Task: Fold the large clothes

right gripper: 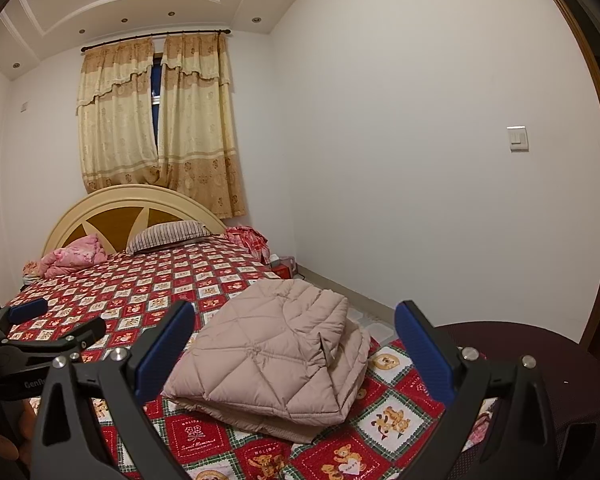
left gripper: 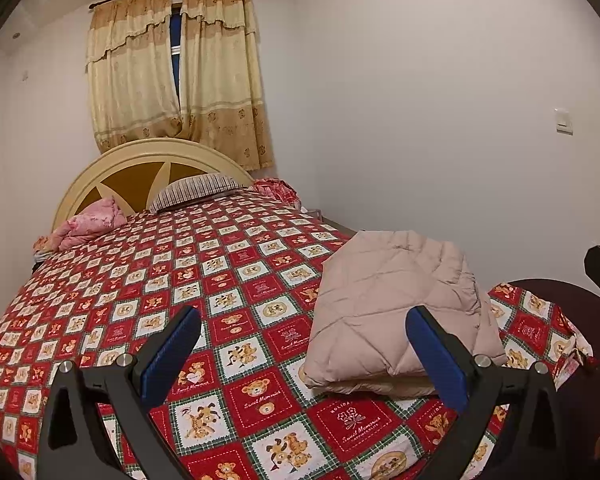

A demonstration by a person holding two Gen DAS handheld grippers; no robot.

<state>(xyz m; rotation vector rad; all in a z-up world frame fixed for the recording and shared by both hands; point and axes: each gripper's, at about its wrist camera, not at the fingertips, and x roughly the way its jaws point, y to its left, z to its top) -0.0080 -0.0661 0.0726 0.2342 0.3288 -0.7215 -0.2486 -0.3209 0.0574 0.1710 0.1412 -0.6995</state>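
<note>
Both grippers gape above folded quilted jacket (right gripper: pixel 268 356)

The left tongs (left gripper: pixel 302 330) stand wide open, their blue-padded fingers (left gripper: pixel 168 356) spread apart and holding nothing. The right tongs (right gripper: pixel 294 326) gape just as wide and empty. In the right wrist view the left tongs (right gripper: pixel 56 320) sit at the near left.
</note>
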